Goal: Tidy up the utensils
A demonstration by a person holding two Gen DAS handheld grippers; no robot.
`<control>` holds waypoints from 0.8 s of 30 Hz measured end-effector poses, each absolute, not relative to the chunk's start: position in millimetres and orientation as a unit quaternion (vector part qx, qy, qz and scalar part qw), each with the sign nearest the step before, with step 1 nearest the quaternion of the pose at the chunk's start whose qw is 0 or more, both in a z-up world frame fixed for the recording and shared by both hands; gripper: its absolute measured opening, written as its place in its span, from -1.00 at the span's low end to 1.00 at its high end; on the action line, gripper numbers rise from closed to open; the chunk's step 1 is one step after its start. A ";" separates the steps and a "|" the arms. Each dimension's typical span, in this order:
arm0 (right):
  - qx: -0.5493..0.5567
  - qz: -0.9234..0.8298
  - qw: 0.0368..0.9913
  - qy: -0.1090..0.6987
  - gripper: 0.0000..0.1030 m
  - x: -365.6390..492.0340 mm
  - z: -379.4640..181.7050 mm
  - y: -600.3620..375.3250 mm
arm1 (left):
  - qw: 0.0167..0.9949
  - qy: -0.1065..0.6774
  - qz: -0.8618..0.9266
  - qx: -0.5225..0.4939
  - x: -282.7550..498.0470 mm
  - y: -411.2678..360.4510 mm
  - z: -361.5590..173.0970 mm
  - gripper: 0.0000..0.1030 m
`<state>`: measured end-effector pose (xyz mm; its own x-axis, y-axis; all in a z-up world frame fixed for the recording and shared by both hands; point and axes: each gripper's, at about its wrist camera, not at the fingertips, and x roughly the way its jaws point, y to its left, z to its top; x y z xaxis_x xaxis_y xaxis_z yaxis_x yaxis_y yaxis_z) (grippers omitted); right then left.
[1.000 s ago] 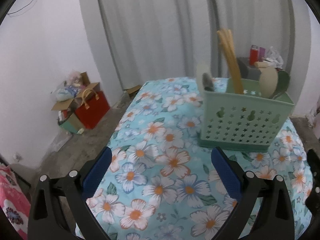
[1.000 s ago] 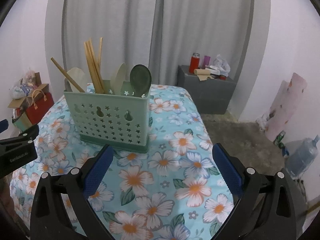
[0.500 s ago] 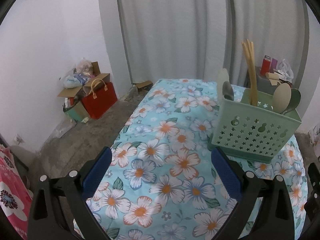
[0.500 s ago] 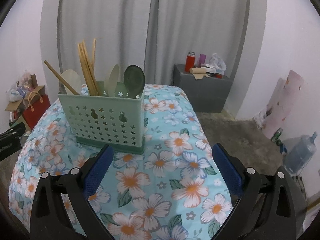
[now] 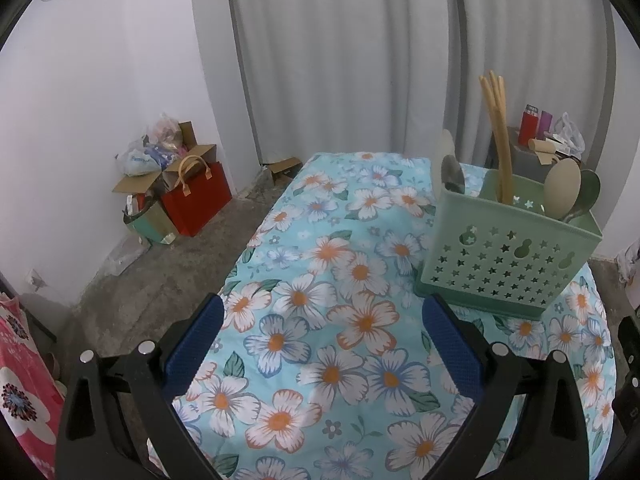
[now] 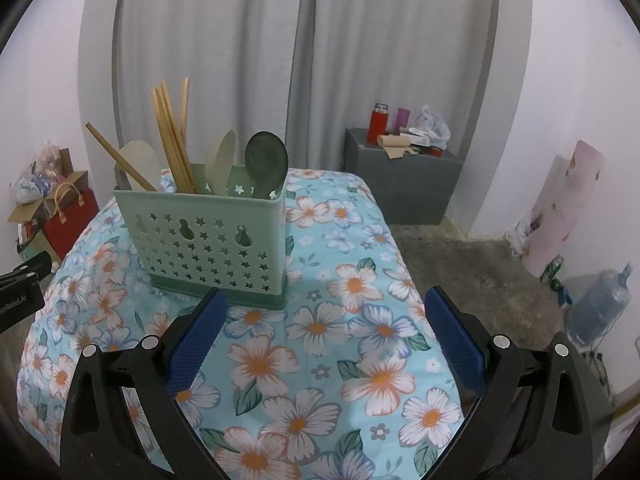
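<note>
Currently I hold both grippers above a table covered with a floral tablecloth (image 5: 340, 320), each empty. My left gripper (image 5: 322, 344) has its blue-padded fingers (image 5: 194, 346) spread wide, with only cloth between them. Ahead and to the right of it stands the green utensil caddy (image 5: 508, 256), upright on the cloth, its star-punched wall facing me. My right gripper (image 6: 326, 338) is likewise spread, nothing between its pads (image 6: 454, 340); the caddy (image 6: 208, 240) sits just ahead and to the left of it, its base close beyond the left fingertip.

Contents of the caddy, seen from the right wrist view: a bundle of wooden chopsticks (image 6: 172, 140) standing nearly upright in the middle, one single chopstick (image 6: 120, 156) leaning to the left, a pale spoon (image 6: 140, 160) at the left end, a beige spoon (image 6: 220, 160) and a dark green spoon (image 6: 266, 158) at the right end, bowls up. The left wrist view adds a metal spoon (image 5: 452, 178) at the caddy's near-left corner.

Background: grey curtains (image 6: 320, 60) behind the table, a grey cabinet (image 6: 404, 184) with a red flask (image 6: 378, 122) ahead and to the right, a red bag (image 5: 196, 196) beside cardboard boxes on the floor to the left, a water jug (image 6: 600, 304) far right.
</note>
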<state>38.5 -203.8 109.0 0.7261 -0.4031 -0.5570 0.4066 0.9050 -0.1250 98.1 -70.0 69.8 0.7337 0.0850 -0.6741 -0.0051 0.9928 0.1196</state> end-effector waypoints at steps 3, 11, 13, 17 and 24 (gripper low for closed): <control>0.003 -0.218 0.929 0.299 0.84 38.0 109.6 -204.3 | 0.929 0.364 0.026 0.055 98.1 -70.1 69.7 0.89; 0.003 -0.218 0.929 0.298 0.84 37.9 110.2 -204.6 | 0.928 0.366 0.027 0.057 98.5 -70.9 68.8 0.89; 0.002 -0.218 0.929 0.298 0.84 38.0 110.2 -204.6 | 0.928 0.366 0.027 0.057 98.7 -71.1 68.6 0.89; 0.004 -0.218 0.929 0.300 0.84 38.2 110.6 -205.2 | 0.928 0.367 0.026 0.057 98.7 -71.2 68.6 0.89; 0.004 -0.218 0.929 0.299 0.84 38.7 111.5 -205.6 | 0.927 0.369 0.027 0.060 98.0 -71.3 67.1 0.89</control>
